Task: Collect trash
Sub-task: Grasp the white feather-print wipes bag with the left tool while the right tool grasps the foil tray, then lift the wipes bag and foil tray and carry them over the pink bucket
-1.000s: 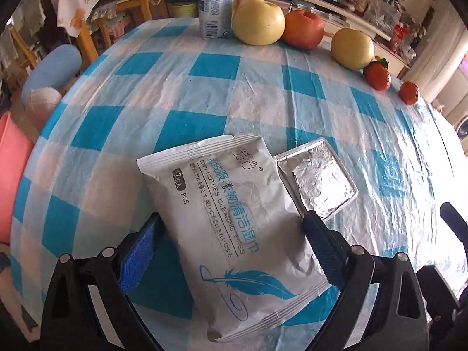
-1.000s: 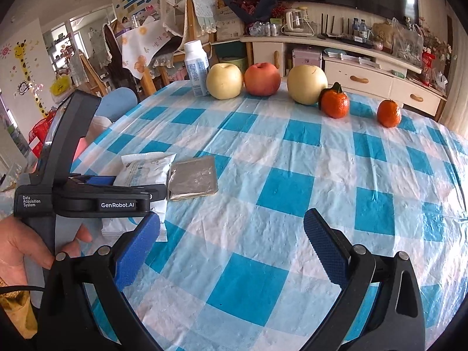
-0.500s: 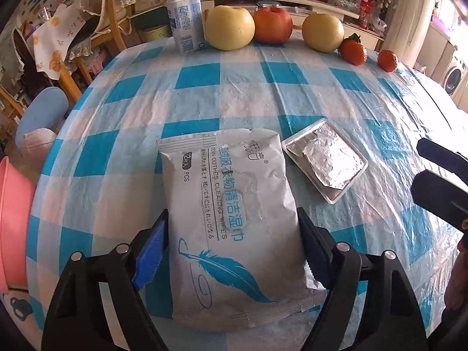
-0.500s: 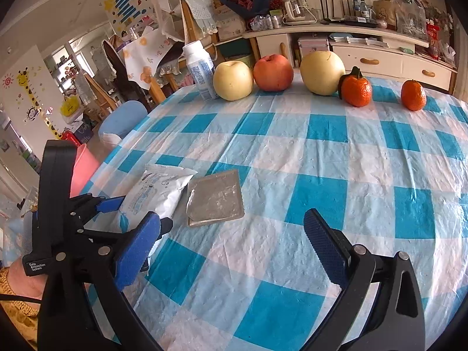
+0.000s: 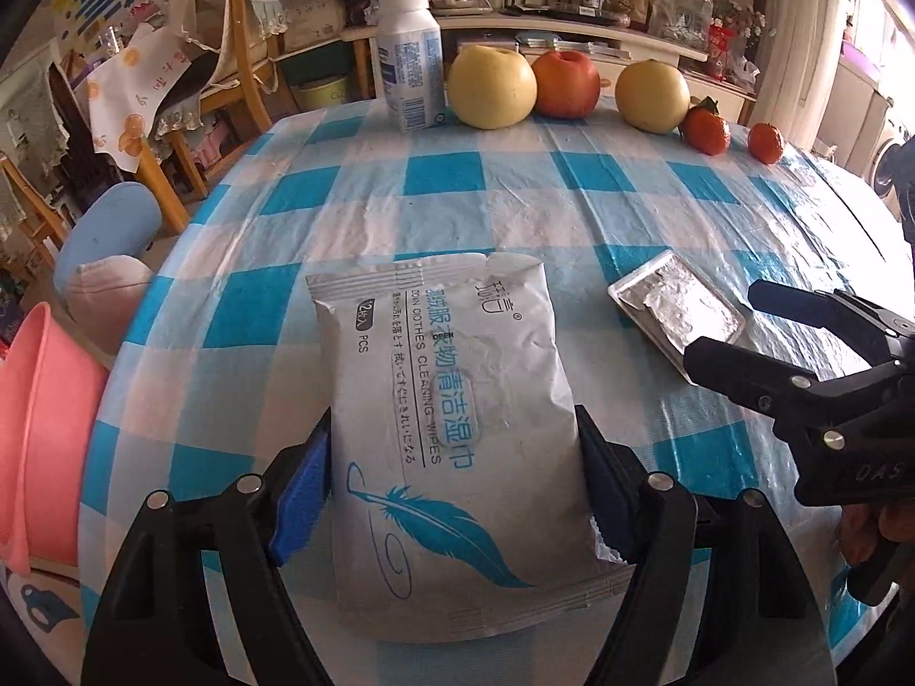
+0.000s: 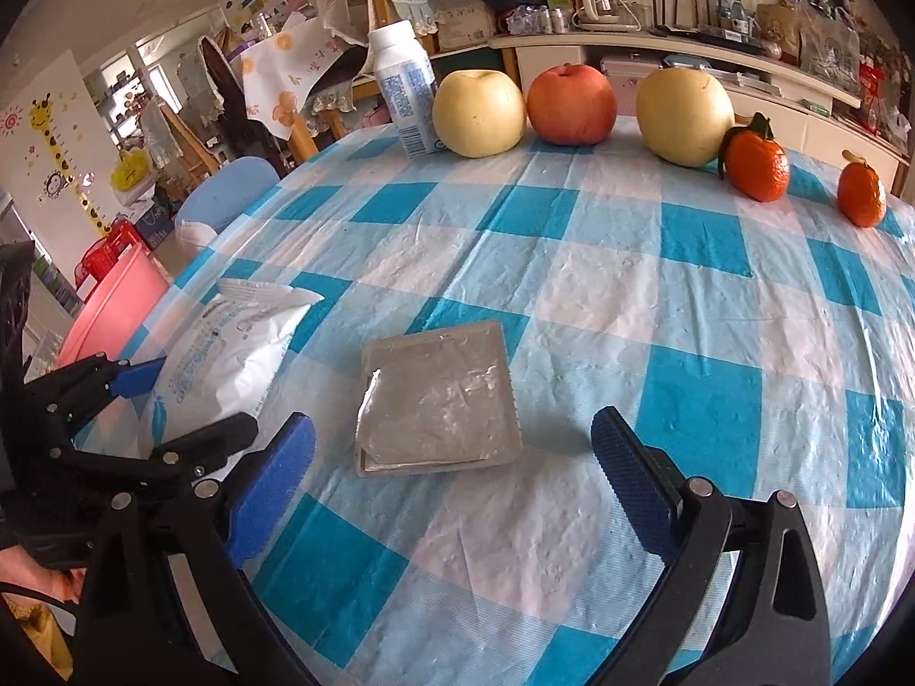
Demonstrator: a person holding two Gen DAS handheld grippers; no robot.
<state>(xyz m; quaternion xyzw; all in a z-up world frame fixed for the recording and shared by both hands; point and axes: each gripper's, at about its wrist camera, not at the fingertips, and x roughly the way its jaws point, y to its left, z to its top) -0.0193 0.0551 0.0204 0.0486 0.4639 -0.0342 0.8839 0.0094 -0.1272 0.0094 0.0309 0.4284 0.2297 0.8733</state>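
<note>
Blue-and-white checked counter (image 5: 474,217), fruit and white bottle (image 5: 409,60) lined along top edge. Lower centre: wipes packet (image 5: 452,429) flat between left gripper (image 5: 452,491) fingers, just closed in, pads at its edges. Right gripper (image 6: 452,486) spread wide, foil-lidded tray (image 6: 437,400) just beyond, contents hidden.

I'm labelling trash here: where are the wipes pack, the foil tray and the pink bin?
Wipes pack (image 5: 452,400), left wrist view, middle of its printed face.
Foil tray (image 6: 437,400), right wrist view, centre of the foil.
Pink bin (image 5: 40,429), left wrist view, outer wall.
</note>
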